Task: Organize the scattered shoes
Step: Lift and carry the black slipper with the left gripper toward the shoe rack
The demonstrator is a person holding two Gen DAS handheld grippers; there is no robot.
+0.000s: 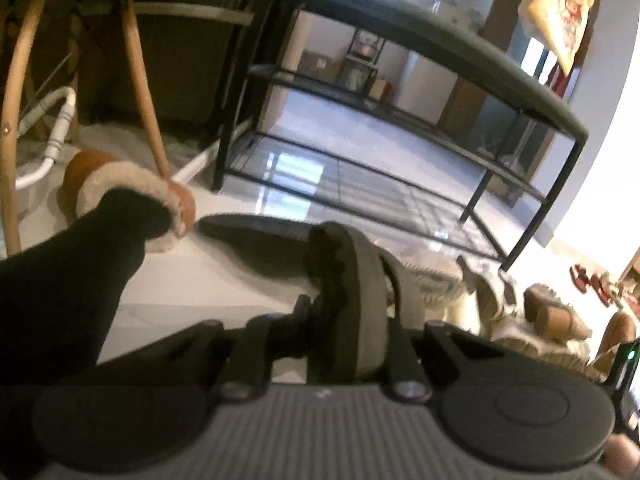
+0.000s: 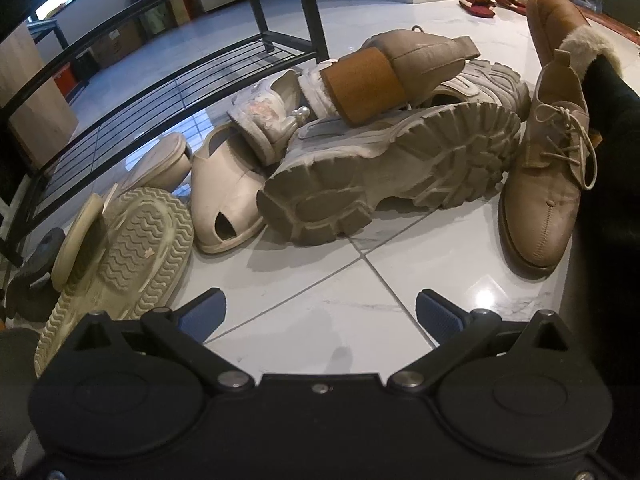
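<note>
In the left wrist view my left gripper (image 1: 349, 334) is shut on a dark grey strapped sandal (image 1: 360, 280), held on its side above the floor, its sole reaching left. The black metal shoe rack (image 1: 400, 120) stands just beyond it, its wire shelves bare. In the right wrist view my right gripper (image 2: 320, 316) is open over bare tile, blue pads (image 2: 202, 316) wide apart. Ahead lies a pile: a chunky white sneaker (image 2: 392, 172) sole up, a beige block-heel shoe (image 2: 384, 76) on top, a beige peep-toe shoe (image 2: 224, 196), a cream sneaker (image 2: 132, 248) and a tan lace-up shoe (image 2: 548, 184).
A person's black-clad leg in a brown fur-lined slipper (image 1: 120, 188) stands left of the sandal, beside wooden chair legs (image 1: 144, 92). The same leg (image 2: 608, 92) borders the pile on the right. Red slippers (image 2: 480, 2) lie far back. The rack's lower shelf (image 2: 160, 92) runs left of the pile.
</note>
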